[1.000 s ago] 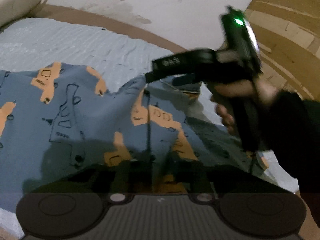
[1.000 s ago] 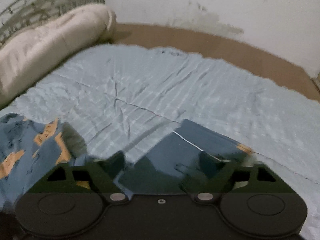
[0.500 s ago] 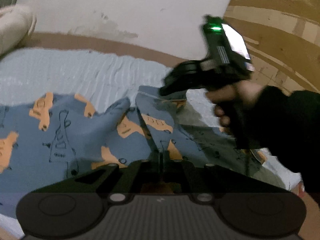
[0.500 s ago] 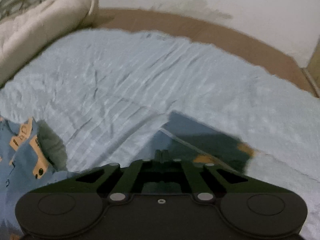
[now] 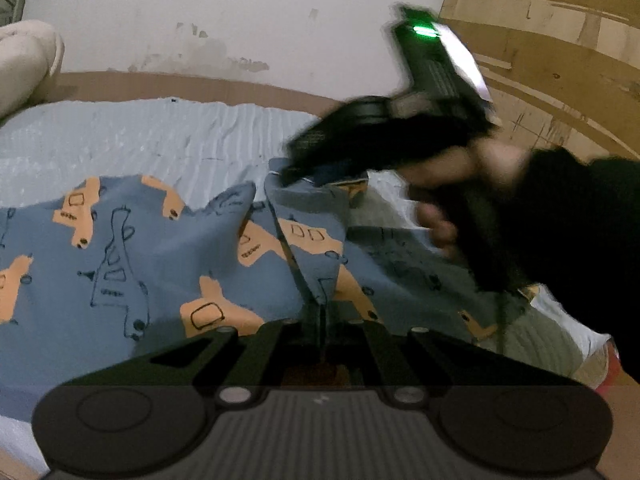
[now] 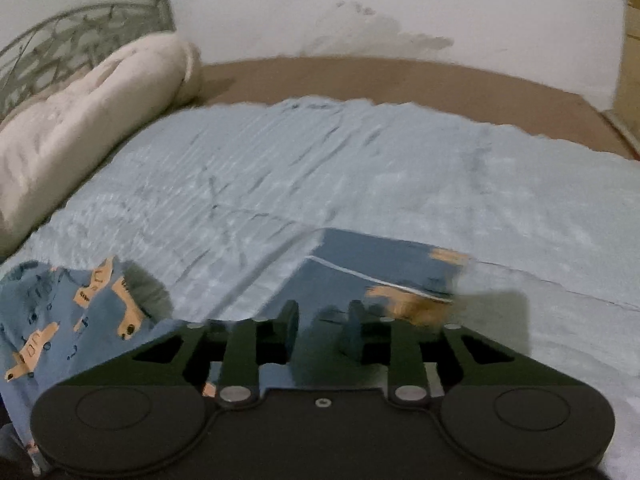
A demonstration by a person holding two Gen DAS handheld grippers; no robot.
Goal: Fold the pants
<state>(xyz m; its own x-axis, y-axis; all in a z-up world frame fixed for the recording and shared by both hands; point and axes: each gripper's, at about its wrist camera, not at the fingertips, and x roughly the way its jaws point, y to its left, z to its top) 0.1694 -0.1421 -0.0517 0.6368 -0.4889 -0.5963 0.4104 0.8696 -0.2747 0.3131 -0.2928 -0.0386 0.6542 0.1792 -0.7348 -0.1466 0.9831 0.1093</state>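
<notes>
Blue cotton pants printed with orange vehicles lie rumpled across the near part of a pale blue ribbed bedsheet. Left gripper: fingers fully closed, pinching a raised ridge of the fabric. Right gripper: jaws partly apart, having just been opening; a flat folded corner of the pants lies between them, pads not pressing. A cream bolster pillow sits far left.

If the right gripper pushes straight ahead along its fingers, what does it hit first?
Most likely the pants: their folded edge lies just beyond the right gripper, whose jaws have just been opening. Depth is hard to judge.
</notes>
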